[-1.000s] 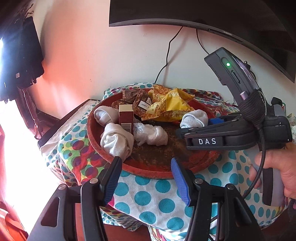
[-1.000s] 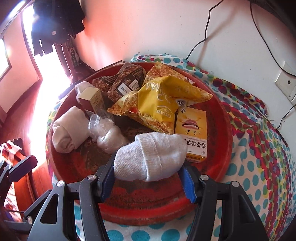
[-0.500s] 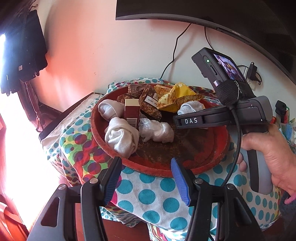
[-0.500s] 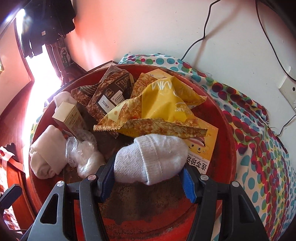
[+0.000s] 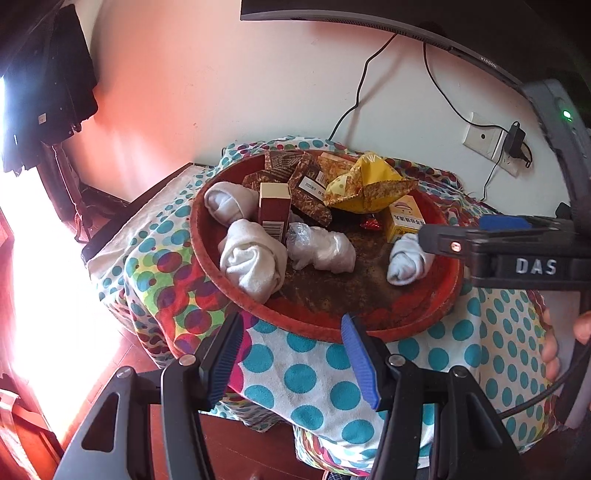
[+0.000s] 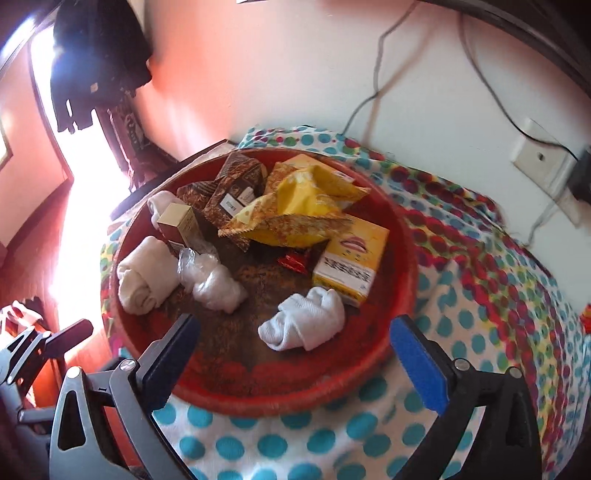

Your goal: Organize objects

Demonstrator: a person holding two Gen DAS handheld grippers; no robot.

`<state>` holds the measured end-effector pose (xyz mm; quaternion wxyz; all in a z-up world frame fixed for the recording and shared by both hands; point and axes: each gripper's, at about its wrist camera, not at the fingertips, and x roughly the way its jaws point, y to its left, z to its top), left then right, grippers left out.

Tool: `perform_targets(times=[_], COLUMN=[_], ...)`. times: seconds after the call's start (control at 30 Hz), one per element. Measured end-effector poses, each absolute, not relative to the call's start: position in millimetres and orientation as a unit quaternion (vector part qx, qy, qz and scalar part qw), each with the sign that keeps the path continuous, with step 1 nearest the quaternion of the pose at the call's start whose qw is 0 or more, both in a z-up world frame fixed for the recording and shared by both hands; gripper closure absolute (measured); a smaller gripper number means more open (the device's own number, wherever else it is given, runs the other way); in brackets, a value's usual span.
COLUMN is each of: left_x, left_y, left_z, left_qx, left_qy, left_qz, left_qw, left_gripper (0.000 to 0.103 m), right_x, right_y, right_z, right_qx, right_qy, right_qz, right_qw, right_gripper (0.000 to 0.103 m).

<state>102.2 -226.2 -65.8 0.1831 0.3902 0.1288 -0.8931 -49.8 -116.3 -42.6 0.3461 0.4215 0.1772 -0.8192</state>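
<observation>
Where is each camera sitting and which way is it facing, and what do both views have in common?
Left wrist: sits on the left hand-held gripper, looking down and forward at the red tray; its own open fingers show, plus the right hand-held gripper and a person's hand.
Right wrist: sits on the right hand-held gripper, facing down at the tray; its jaws are opening, the white sock roll lying free beyond them.
Shared: tray, sock roll, yellow box, polka-dot cloth.

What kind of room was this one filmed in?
Most likely a lived-in room at home, perhaps a bedroom or living room: a monitor on the wall with cables down to a socket, dark clothes hanging by a bright window, and a small table under a polka-dot cloth.
</observation>
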Motion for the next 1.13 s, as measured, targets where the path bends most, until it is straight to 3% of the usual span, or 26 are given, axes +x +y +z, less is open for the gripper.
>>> perform_targets(times=[0.17,0.57,0.73,1.13], left_x=[103.5,80.0,72.8,70.5], left_y=[-220.4,-214.0,-220.9,-199.6], left_z=[-47.5,-25.5,-24.7,-12.8], left_qx=[0.406,0.441,0.454,0.432], left_qy=[0.111,0.094,0.079,0.06], left_qz=[-0.888,-0.872,-0.846,-0.876], left_qw=[0.186,0.19,0.268,0.206], left_gripper=[0.046,0.046,0.046,0.045], right_x=[-36.5,11.5,20.0,15.5], right_y=[-82.9,-68.4,-74.7,-66.0], right_z=[-30.6,-15.0,-17.3,-29.9], right_qx=[0.451,0.459,0.458,0.482], right_qy=[0.19,0.226,0.243,0.228], right_qz=[-0.819,-0.796,-0.787,-0.778], right_qw=[0.3,0.323,0.335,0.332], right_gripper=[0.0,0.0,0.0,0.0])
